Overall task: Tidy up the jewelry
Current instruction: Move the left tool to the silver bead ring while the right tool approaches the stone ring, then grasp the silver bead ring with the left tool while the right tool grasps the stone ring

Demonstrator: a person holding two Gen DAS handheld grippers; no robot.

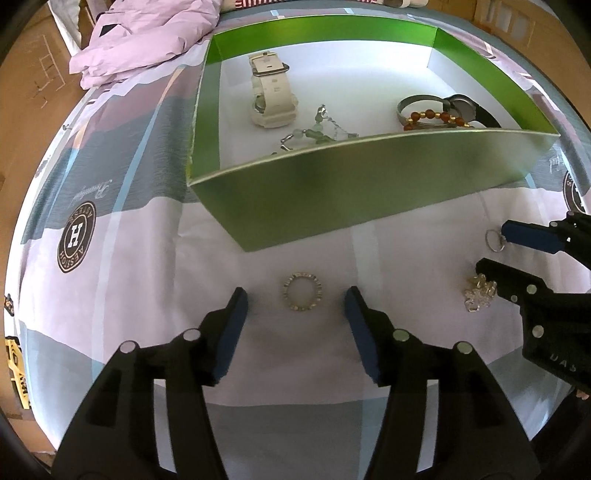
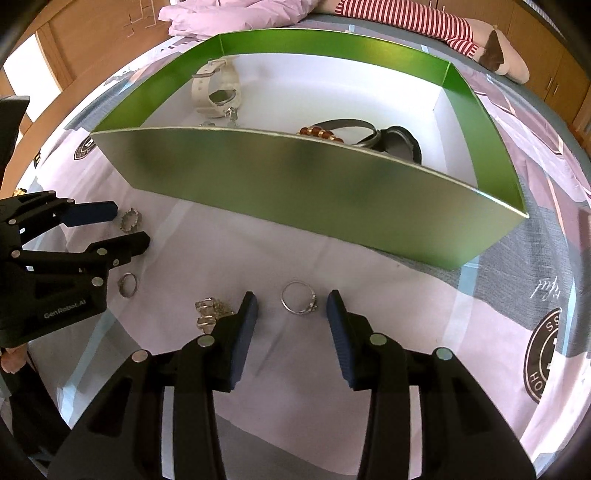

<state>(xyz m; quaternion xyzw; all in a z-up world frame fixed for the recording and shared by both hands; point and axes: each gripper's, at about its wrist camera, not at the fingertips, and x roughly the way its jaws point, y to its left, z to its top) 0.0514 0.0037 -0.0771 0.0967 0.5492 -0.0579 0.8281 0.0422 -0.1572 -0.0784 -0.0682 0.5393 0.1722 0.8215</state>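
Left wrist view: my left claw point(image 1: 295, 301) is spread, pads either side of a beaded ring point(image 1: 302, 292) that lies flat on the bedsheet point(image 1: 147, 280), neither pad touching it. Green box point(image 1: 332, 184) sits just beyond the ring. Inside it: white watch point(image 1: 271, 98) at the back left, green bead chain point(image 1: 314, 133) near the front wall, metal bangle point(image 1: 421, 107), amber bead bracelet point(image 1: 436, 117) and dark watch point(image 1: 467, 109) to the right. My right claw point(image 1: 495, 254) comes in from the right edge, with a clear crystal piece point(image 1: 478, 293) beside its lower finger. Lilac jacket point(image 1: 147, 40) is bunched behind the box.

Right wrist view: my right claw point(image 2: 291, 306) is spread too, straddling a thin silver ring point(image 2: 298, 298) flat on the sheet, clear of both pads. Crystal piece point(image 2: 208, 312) lies just outside its left finger. Plain band ring point(image 2: 127, 285) sits further left. Left claw point(image 2: 127, 230) is at the left edge, beaded ring point(image 2: 130, 220) between its fingers. Box point(image 2: 295, 192) is right behind the rings. Striped plush toy point(image 2: 424, 26) lies past it.
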